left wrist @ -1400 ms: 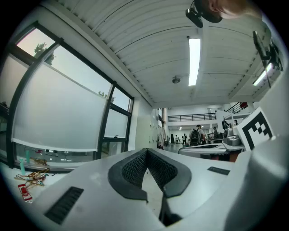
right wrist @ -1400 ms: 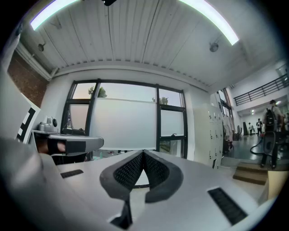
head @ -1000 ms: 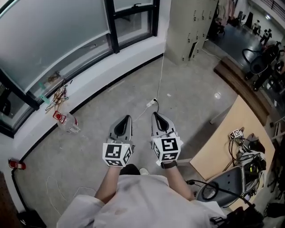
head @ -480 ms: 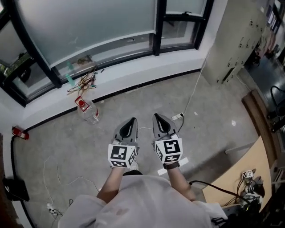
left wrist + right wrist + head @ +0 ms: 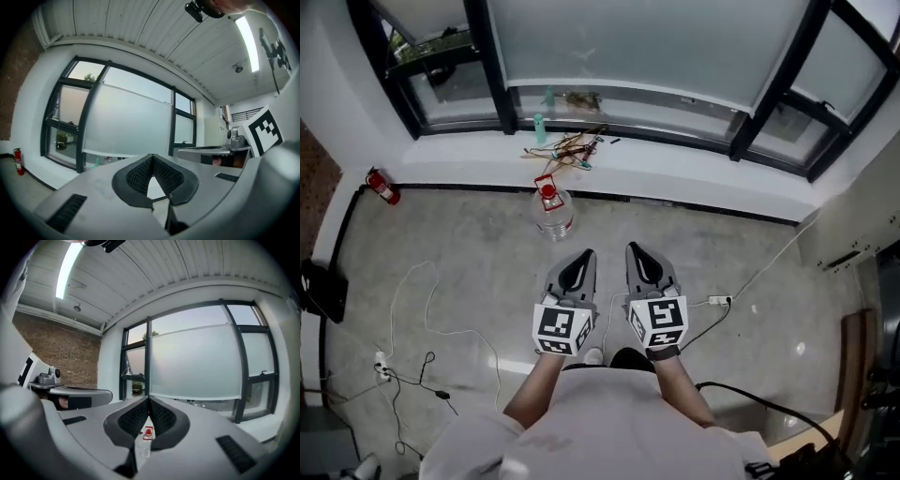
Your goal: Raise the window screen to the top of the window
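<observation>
In the head view, I see my left gripper and my right gripper side by side over the grey floor. Both point toward 12 o'clock. The window screen is at 12 o'clock, well apart from both grippers. It is a pale, foggy sheet in the black window frame. A water bottle with a red cap stands on the floor at 11 o'clock from the grippers. A heap of wires lies on the sill behind it. A red fire extinguisher is at 10 o'clock by the wall. A white plug strip lies at 3 o'clock.

In the left gripper view, the jaws meet at their tips and hold nothing. The screen fills the middle of the window at 12 o'clock, with clear glass above it.

In the right gripper view, the jaws are closed together too, with nothing in them. The bottle shows on the floor far past them, at 6 o'clock. The screen is at 1 o'clock, and a brick wall is at 9 o'clock.
</observation>
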Demonstrator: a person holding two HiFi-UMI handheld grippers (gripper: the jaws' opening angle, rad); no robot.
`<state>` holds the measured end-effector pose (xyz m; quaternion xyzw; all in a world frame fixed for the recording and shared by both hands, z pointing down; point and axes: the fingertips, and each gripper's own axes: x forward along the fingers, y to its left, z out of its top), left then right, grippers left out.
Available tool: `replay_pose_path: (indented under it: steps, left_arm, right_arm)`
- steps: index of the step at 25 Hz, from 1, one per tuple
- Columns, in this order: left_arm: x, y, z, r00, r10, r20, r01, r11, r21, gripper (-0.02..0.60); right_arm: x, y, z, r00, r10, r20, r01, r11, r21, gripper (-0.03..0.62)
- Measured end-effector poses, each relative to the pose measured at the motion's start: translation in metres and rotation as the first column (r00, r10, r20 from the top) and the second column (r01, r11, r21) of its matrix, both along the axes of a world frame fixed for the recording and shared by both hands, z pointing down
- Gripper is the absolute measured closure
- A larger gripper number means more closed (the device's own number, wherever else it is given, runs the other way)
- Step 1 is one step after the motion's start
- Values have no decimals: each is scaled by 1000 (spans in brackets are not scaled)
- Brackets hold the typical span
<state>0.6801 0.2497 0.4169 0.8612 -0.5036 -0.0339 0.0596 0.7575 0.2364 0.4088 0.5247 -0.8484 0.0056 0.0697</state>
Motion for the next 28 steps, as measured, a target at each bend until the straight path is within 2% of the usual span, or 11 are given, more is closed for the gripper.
replay_pose_path:
  steps: [3,6,8,11,15,21,23,28]
  left_arm:
    - [-42,-13,5,995,-99,-21,98,995,-25,580]
    - [-82,-23,9,976,-218,-30,217,976,-36,580]
    - [-107,-25,13,953,-302,-34,300,953,-43,580]
    - [-147,-28,16,897,-439,-46,436,898,-51,580]
    - [-187,-33,15,805,-591,-52,589,806,-58,580]
    - [-241,-15,17,647,-762,-31,759,647,-68,580]
    - [-259,3,23,584,-811,-23,808,584,-78,580]
    - [-312,59,40,410,-912,-2,906,408,-112,581]
  right_arm:
    - [-51,-20,4,992,-127,-10,127,992,-18,594]
    - [-99,-37,7,965,-262,-16,261,965,-24,594]
    - [-129,-42,9,935,-354,-17,353,935,-26,594]
    - [-173,-49,9,871,-490,-28,489,872,-20,594]
    - [-219,-61,3,773,-634,-22,634,773,-7,594]
    - [-285,-59,5,617,-787,14,787,617,-12,594]
    - [-309,-48,15,559,-829,33,829,558,-35,594]
    - [-377,-4,32,397,-915,63,917,393,-67,594]
